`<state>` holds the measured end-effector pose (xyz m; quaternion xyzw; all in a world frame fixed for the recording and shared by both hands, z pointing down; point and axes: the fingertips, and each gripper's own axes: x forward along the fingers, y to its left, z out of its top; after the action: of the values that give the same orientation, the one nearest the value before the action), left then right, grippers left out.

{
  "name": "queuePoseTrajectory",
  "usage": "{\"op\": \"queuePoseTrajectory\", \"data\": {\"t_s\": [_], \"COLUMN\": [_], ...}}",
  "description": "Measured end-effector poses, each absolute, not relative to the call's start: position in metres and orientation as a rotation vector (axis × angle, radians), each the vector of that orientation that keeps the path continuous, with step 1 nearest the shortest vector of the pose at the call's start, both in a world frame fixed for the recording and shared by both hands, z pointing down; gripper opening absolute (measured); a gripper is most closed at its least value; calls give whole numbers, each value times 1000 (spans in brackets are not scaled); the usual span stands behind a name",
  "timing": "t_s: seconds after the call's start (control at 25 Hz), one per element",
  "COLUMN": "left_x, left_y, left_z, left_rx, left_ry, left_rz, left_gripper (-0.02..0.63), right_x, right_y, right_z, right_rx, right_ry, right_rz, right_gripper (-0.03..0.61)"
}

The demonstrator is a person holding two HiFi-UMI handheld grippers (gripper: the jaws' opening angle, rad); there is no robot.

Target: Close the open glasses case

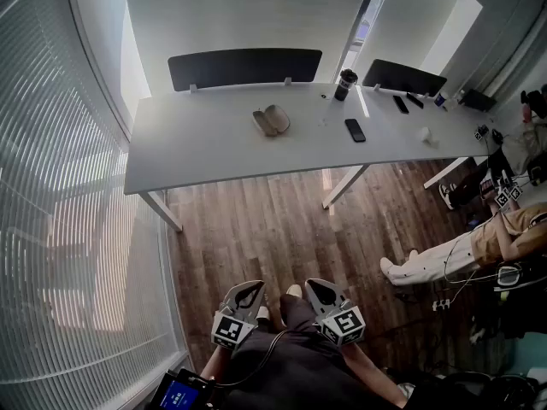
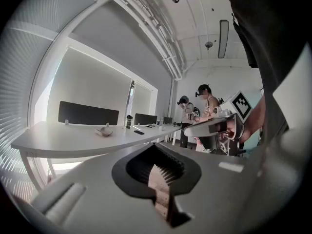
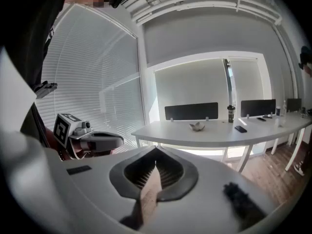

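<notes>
1. Left claw [image 1: 246, 294] and right claw [image 1: 323, 294] are held closed, nothing gripped, above the floor [image 1: 256, 229].
2. The open case [image 1: 272, 120] is seen lying on the table [image 1: 197, 148], well apart from both.

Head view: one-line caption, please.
Left tool and right tool, both shut, well short of the open beige glasses case on the white table.

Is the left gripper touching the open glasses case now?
Apart. The head view shows the left gripper low in the picture, with wood floor between it and the glasses case on the table.
</notes>
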<state>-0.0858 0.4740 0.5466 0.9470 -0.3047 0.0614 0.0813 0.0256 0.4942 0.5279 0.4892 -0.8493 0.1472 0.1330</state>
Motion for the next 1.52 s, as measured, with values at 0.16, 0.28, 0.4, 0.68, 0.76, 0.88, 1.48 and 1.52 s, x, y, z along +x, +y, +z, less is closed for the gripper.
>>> {"op": "queuePoseTrajectory", "data": {"t_s": [0.16, 0.28, 0.4, 0.68, 0.76, 0.88, 1.48, 1.52], "left_x": [-73, -74, -77, -78, -76, -73, -48, -47], "left_y": [466, 466, 460, 462, 465, 465, 430, 423], "left_z": [552, 554, 560, 578, 580, 586, 571, 570], "left_rx": [2844, 2832, 2806, 2805, 2806, 2794, 2794, 2790], "left_ry": [-878, -887, -925, -933, -904, -887, -919, -943], "left_rz": [219, 274, 294, 361, 389, 412, 329, 328], "left_gripper": [7, 6, 6, 7, 7, 6, 8, 7], "right_x": [39, 48, 57, 85, 92, 99, 101, 100], "right_y": [479, 478, 475, 459, 457, 460, 438, 428], "right_z": [525, 531, 547, 567, 566, 565, 568, 567], "right_rx": [1466, 1489, 1479, 1563, 1595, 1634, 1485, 1454], "right_ry": [-2451, -2445, -2434, -2447, -2429, -2421, -2448, -2464], "right_rz": [410, 443, 463, 529, 539, 553, 474, 466], "right_gripper": [6, 6, 6, 6, 6, 6, 6, 6]}}
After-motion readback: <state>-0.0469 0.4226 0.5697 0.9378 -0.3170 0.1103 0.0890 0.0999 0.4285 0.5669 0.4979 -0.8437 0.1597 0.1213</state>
